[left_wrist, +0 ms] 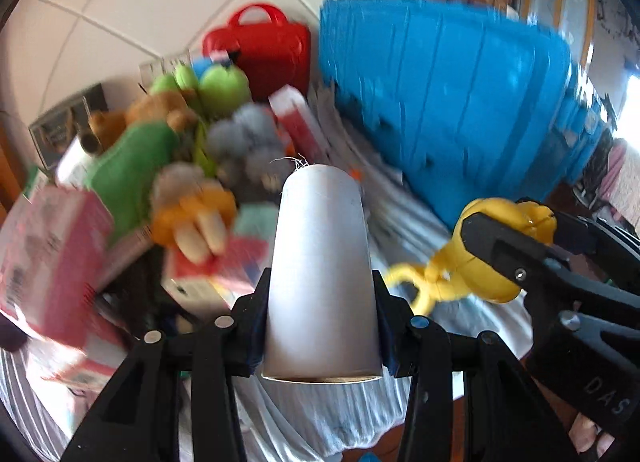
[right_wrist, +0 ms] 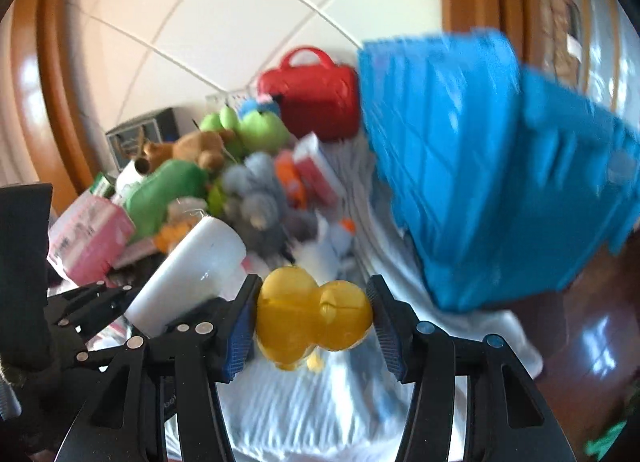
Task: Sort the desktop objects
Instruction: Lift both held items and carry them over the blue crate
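Left wrist view: the left gripper (left_wrist: pixel 320 326) is clamping a white cardboard tube (left_wrist: pixel 320 262) between its jaws, above the cloth-covered surface (left_wrist: pixel 304 414). To its right, the right gripper (left_wrist: pixel 508 250) is gripping a yellow rubber duck (left_wrist: pixel 472 262). A blue crate (left_wrist: pixel 452 94) is standing behind.

Right wrist view: the right gripper (right_wrist: pixel 312 318) jaws are pressing both sides of the yellow rubber duck (right_wrist: pixel 308 314). At left, the left gripper (right_wrist: pixel 168 302) is holding the white cardboard tube (right_wrist: pixel 188 270) beside a pile of plush toys (right_wrist: pixel 224 166); a red case (right_wrist: pixel 316 94) is sitting behind.
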A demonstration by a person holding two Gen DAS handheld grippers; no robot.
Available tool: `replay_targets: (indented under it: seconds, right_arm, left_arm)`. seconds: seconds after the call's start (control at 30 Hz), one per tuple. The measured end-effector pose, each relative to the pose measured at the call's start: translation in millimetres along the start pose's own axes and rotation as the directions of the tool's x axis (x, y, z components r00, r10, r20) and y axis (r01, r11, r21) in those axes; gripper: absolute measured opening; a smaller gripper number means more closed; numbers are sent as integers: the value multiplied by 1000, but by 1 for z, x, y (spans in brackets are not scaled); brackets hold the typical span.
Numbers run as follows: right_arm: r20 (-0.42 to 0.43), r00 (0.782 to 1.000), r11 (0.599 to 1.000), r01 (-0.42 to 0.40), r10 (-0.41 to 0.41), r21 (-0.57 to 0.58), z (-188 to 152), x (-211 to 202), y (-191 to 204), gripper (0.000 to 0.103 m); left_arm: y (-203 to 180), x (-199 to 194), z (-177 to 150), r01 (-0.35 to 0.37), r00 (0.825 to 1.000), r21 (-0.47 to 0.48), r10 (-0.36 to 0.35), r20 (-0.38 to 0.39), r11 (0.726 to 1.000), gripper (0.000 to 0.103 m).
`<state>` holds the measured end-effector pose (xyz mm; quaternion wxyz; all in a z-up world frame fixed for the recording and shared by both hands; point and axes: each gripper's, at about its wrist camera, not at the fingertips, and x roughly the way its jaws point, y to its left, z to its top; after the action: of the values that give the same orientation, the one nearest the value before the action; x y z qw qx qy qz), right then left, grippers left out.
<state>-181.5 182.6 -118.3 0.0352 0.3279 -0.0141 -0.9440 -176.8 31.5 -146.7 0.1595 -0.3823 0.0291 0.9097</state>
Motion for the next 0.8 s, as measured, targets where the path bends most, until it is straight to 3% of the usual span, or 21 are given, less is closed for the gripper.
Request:
replay_targets:
  seconds: [0.37, 0.63, 0.8]
  right_arm:
    - [91, 992, 992, -74, 83, -104, 64, -21, 26, 53]
    - [232, 956, 975, -144, 181, -169, 122, -58, 8, 53]
    - [317, 928, 972, -141, 196, -188, 160, -86, -8, 53]
  left_arm:
    - [12, -28, 60, -71, 992, -53, 76, 102, 996, 44]
    - [-11, -60, 112, -158, 954, -105, 179, 239, 982, 44]
    - [-29, -74, 146, -161, 934, -122, 191, 301, 980, 44]
